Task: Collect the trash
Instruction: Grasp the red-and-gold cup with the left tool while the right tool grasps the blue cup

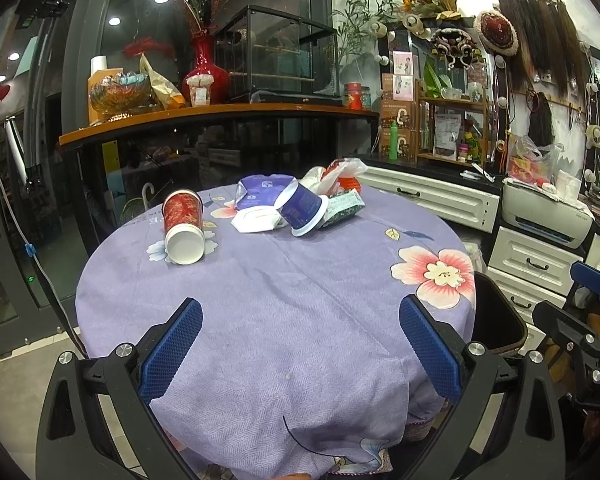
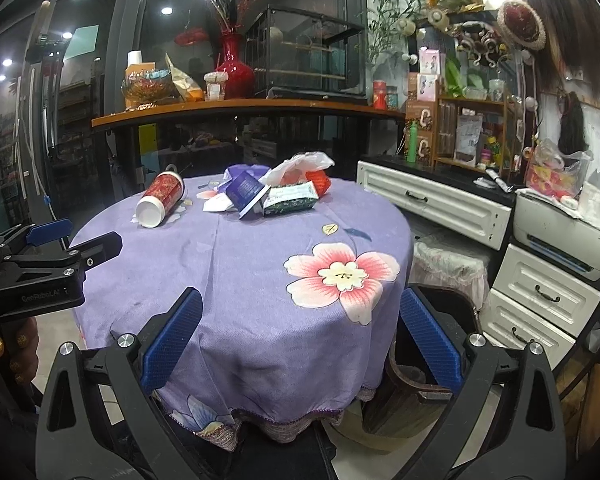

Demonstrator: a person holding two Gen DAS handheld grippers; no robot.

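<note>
Trash lies on the far side of a round table with a purple flowered cloth point(image 1: 284, 292). A red paper cup point(image 1: 183, 226) lies on its side at the left; it also shows in the right wrist view point(image 2: 160, 199). To its right are a white wrapper point(image 1: 256, 220), a tipped blue cup point(image 1: 305, 209), a blue pouch point(image 1: 262, 192), a green packet point(image 1: 342, 206) and a white plastic bag point(image 1: 336, 174). The pile shows in the right wrist view around the green packet point(image 2: 290, 199). My left gripper point(image 1: 300, 316) is open and empty over the near table edge. My right gripper point(image 2: 300, 312) is open and empty, right of the left one.
A dark bin point(image 1: 500, 320) stands by the table's right side, also in the right wrist view point(image 2: 440, 304). White drawers point(image 2: 540, 292) and a printer point(image 2: 564, 236) line the right wall. A counter with a red vase point(image 1: 206, 72) stands behind the table.
</note>
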